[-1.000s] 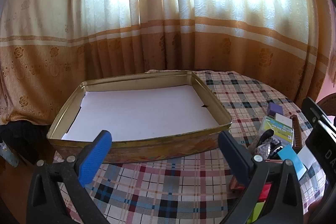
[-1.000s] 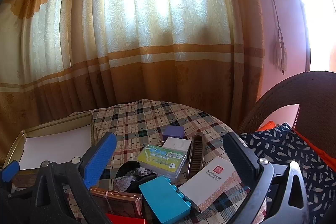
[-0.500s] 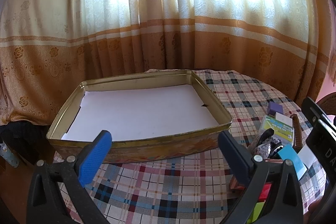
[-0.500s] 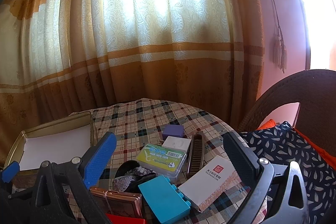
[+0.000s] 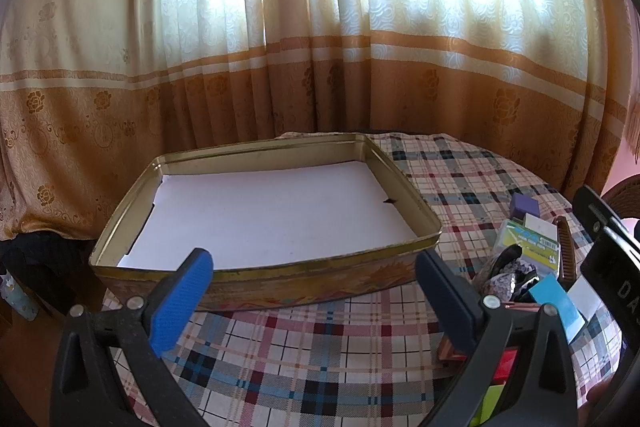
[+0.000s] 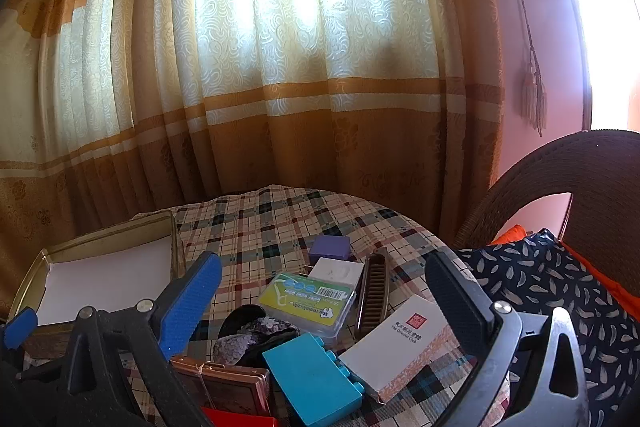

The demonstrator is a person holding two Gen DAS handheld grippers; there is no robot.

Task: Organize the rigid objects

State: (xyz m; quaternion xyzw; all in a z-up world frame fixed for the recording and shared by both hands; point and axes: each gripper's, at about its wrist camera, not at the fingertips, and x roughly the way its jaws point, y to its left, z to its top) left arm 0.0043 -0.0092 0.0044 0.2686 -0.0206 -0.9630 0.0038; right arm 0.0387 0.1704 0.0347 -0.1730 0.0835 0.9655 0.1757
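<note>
A heap of small rigid items lies on the plaid tablecloth point(image 6: 256, 231) right of the gold tin tray point(image 5: 280, 267), which holds only a white sheet. Much of the heap is cut off: a red thing and a brown case point(image 6: 228, 385) run under the frame edge, and a dark sequined piece point(image 6: 248, 339) is hard to identify. The right gripper point(image 6: 324, 299) hangs above the heap, fingers spread wide, holding nothing; the left gripper point(image 5: 312, 287) is likewise agape (near the tray's front wall). The white box point(image 6: 400, 343) reads "The Oriental Club".
</note>
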